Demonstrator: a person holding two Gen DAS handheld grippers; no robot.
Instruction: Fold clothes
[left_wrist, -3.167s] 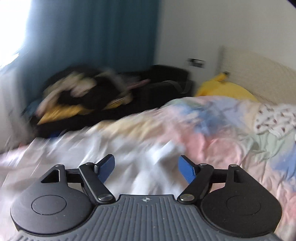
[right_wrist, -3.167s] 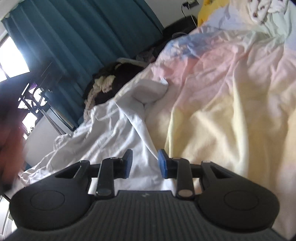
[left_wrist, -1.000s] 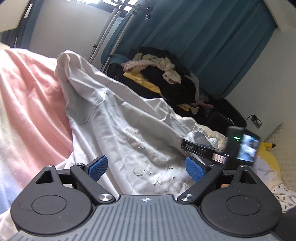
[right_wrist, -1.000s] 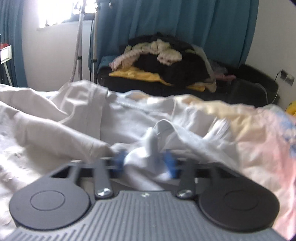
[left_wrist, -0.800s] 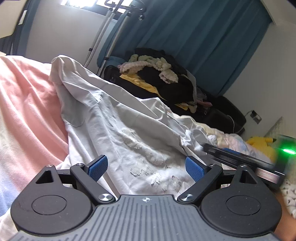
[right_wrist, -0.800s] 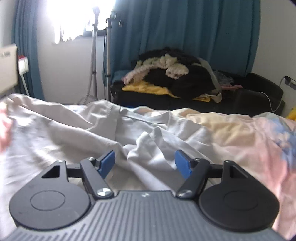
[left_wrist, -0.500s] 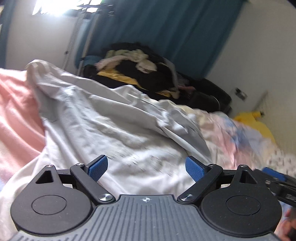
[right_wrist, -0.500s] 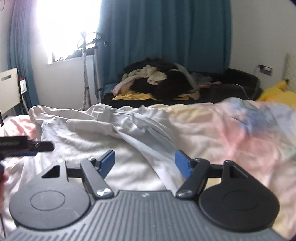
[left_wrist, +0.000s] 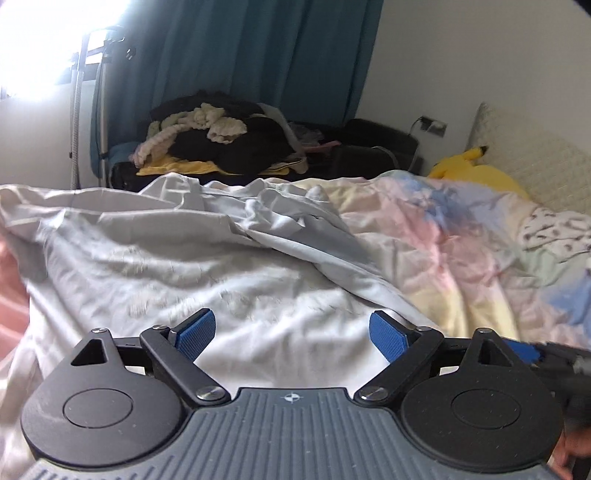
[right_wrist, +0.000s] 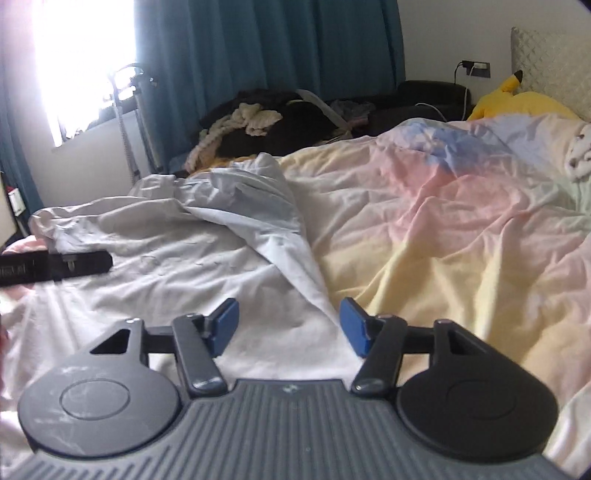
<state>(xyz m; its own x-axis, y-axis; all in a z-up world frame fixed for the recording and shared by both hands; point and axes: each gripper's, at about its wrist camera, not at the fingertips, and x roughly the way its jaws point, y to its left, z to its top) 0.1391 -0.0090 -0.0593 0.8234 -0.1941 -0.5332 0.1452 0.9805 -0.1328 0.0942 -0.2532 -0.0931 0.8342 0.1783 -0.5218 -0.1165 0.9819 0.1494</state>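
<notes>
The left gripper (left_wrist: 291, 334) has its blue fingers (left_wrist: 194, 332) spread wide with nothing grasped; the white shirt (left_wrist: 166, 266) lies just below and ahead of them, not pinched. The right gripper (right_wrist: 288, 325) is closing, its fingers (right_wrist: 354, 326) narrower than the left pair and apart from the cloth, with the shirt's (right_wrist: 207, 258) right edge lying between and under them. In the right view the left gripper's dark body (right_wrist: 55, 267) shows at the left edge, above the shirt's far side; in the left view the right gripper (left_wrist: 546, 354) shows low at the right edge with part of a hand (left_wrist: 569, 452) beneath it.

The shirt is spread crumpled on the bed, its right side folded inward in a thick diagonal ridge. It rests on a pastel duvet (right_wrist: 461, 240) of pink, yellow and blue. A yellow plush (right_wrist: 517, 98) sits by the headboard. Beyond the bed a pile of dark clothes (left_wrist: 221, 136) lies before teal curtains (left_wrist: 240, 55).
</notes>
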